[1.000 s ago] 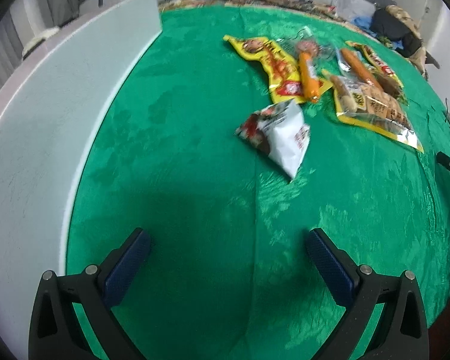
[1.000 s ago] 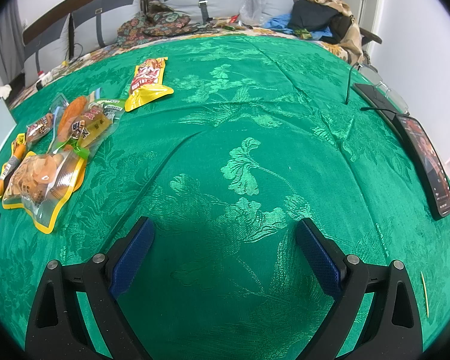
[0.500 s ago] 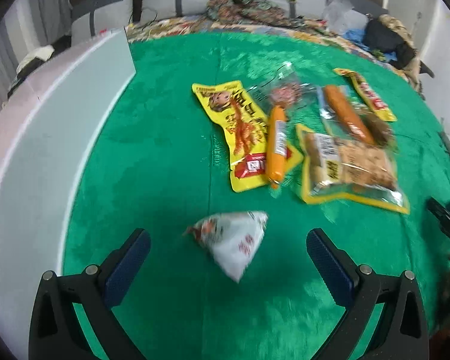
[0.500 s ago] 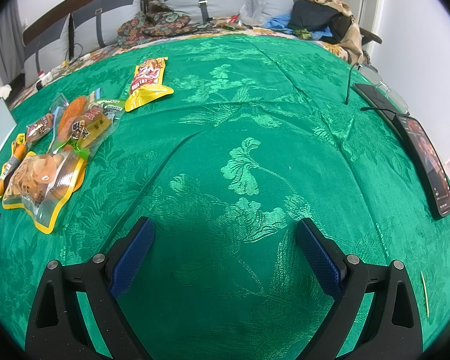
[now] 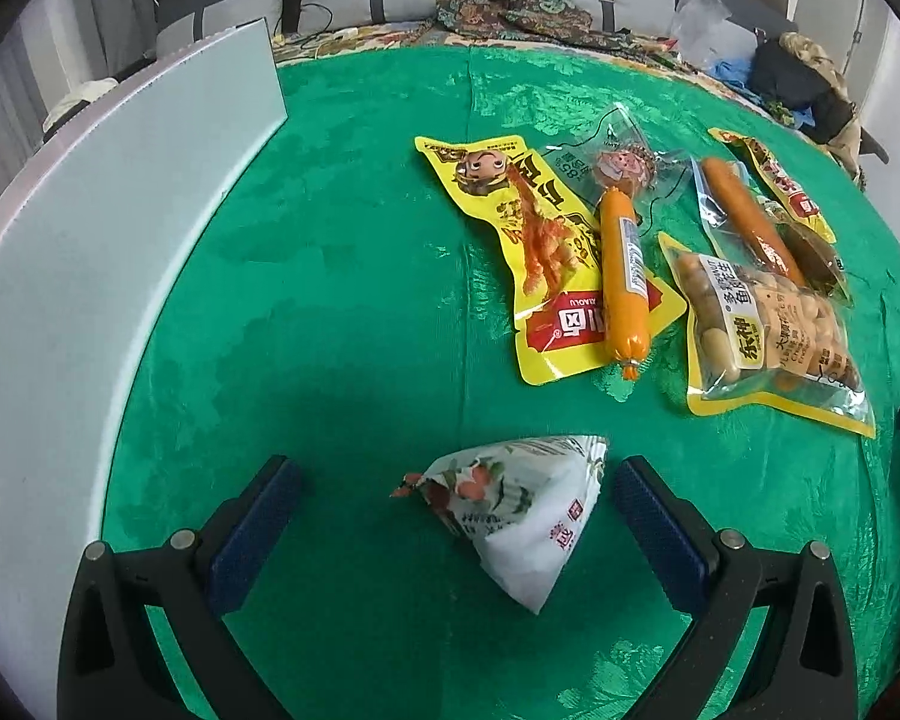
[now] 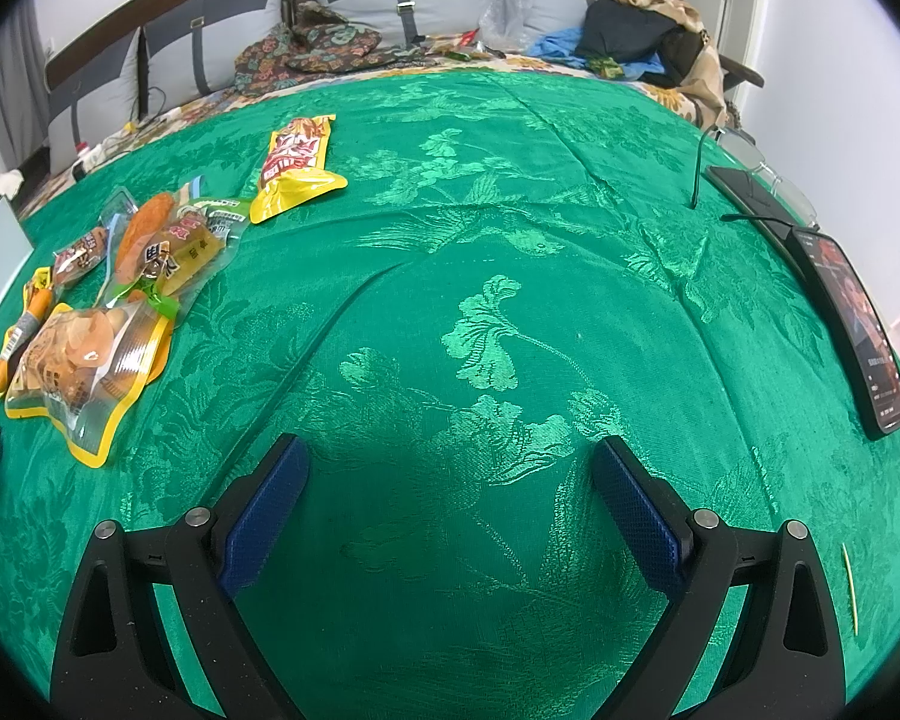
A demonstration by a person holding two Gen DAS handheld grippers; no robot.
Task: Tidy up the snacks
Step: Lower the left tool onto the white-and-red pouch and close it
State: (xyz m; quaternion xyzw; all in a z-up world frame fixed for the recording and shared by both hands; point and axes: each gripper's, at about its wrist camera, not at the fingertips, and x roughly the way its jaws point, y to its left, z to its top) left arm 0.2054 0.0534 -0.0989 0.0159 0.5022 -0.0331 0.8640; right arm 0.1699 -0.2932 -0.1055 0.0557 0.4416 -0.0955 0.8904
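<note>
Blue-padded left hand-held gripper (image 5: 456, 510) spread wide, I'm straddling the white triangular snack pouch (image 5: 519, 510) on the green cloth (image 5: 342, 312); next I'd lower and close. Other snacks lie at 1 o'clock. Only the right view shows the right hand-held gripper (image 6: 450, 486), released and empty, phone (image 6: 852, 324) at 3 o'clock.

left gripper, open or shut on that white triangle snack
Open. Left gripper has its blue pads spread wide, the white triangular packet lying on the green cloth between them, untouched on both sides.
</note>
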